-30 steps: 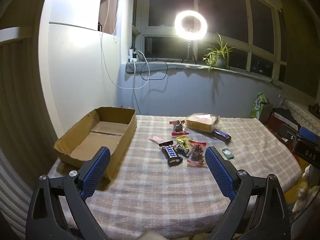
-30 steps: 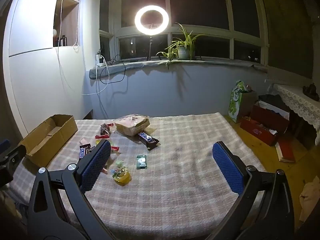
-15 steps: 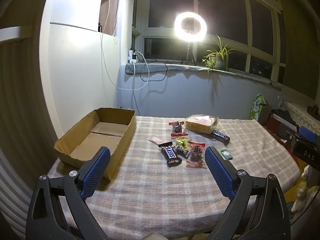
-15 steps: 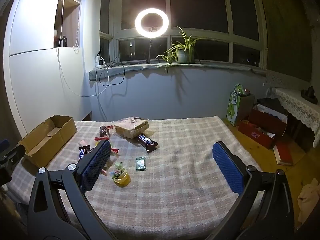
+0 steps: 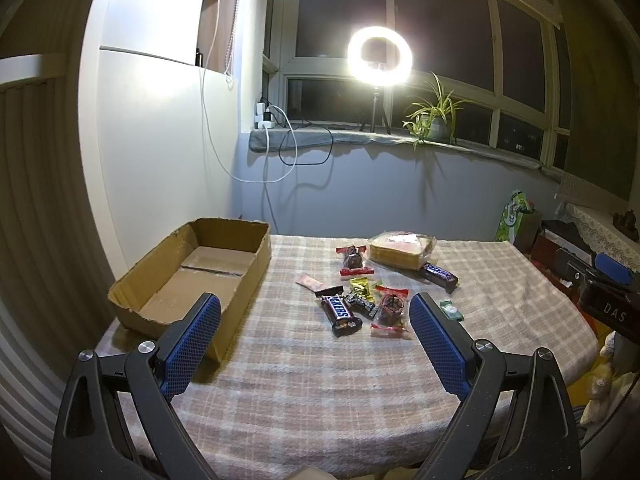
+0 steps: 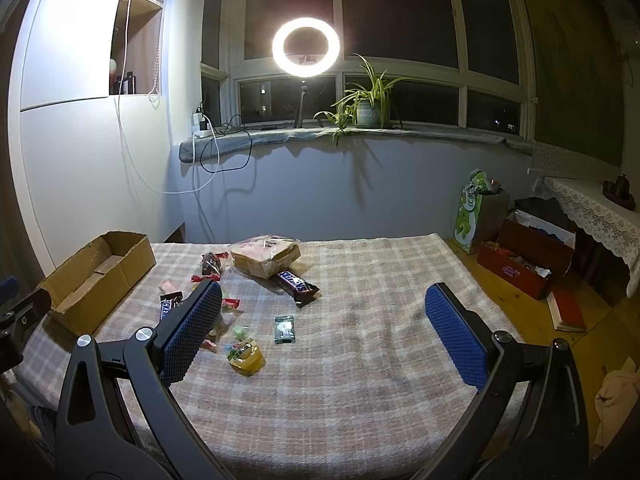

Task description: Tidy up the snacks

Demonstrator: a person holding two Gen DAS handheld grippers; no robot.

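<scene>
An open, empty cardboard box (image 5: 208,268) sits at the table's left; it also shows in the right wrist view (image 6: 100,272). Snacks lie scattered mid-table: a Snickers bar (image 5: 340,314), a second Snickers bar (image 6: 298,286), a bagged sandwich (image 5: 400,250), red-wrapped sweets (image 5: 390,310), a small green packet (image 6: 285,329) and a yellow jelly cup (image 6: 245,356). My left gripper (image 5: 316,344) is open and empty, held above the table's near edge. My right gripper (image 6: 324,330) is open and empty, held above the table's near right part.
The table wears a checked cloth (image 6: 360,380). A ring light (image 5: 379,56) and a potted plant (image 5: 434,120) stand on the windowsill behind. Boxes and a green bag (image 6: 474,212) stand on the floor to the right. A wall (image 5: 140,160) runs close along the left.
Both grippers have drawn back and tilted up slightly, so the table sits lower in both views. Both stay open. No snack has moved.
</scene>
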